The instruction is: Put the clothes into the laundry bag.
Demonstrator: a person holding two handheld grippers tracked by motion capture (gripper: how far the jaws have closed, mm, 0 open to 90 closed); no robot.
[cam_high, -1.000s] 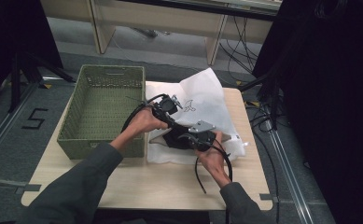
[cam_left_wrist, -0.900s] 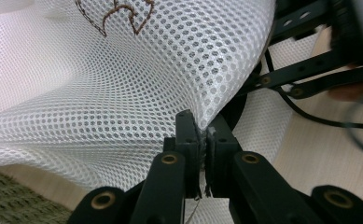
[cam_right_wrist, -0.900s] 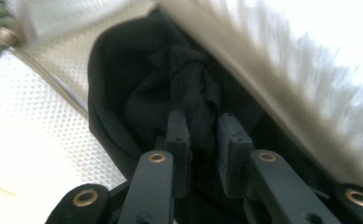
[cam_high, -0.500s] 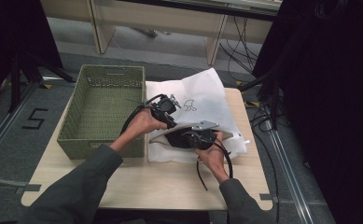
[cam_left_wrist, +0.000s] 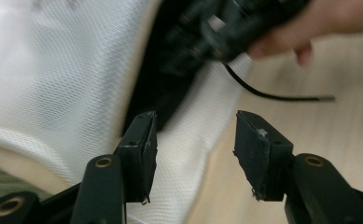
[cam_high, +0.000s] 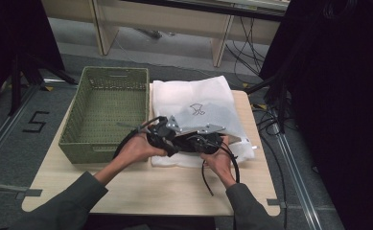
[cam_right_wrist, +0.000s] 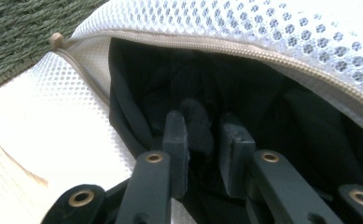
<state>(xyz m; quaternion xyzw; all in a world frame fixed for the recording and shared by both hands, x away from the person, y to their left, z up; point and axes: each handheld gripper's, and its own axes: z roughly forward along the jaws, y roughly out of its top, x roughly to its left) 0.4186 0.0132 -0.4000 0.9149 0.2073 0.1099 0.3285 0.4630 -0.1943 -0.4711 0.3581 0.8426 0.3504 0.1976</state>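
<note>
Gripping black cloth [cam_right_wrist: 198, 126] inside our white mesh zip bag [cam_high: 193, 103] (small dark logo, unreadable), right gripper [cam_right_wrist: 202, 140] clamps; left gripper [cam_left_wrist: 195, 140] has just been opening, empty.

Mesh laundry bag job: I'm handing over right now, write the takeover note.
Left tongs: open, jaws just been opening, nothing between them, at the near edge of the white mesh bag.
Right tongs: shut on a fold of the black garment inside the bag's unzipped mouth.
The bag lies on the table, right of the green basket.
Done: garment looks mostly inside the bag.
Left: probably push the rest in, let go, close the zipper; perhaps then move the bag to the basket.
</note>
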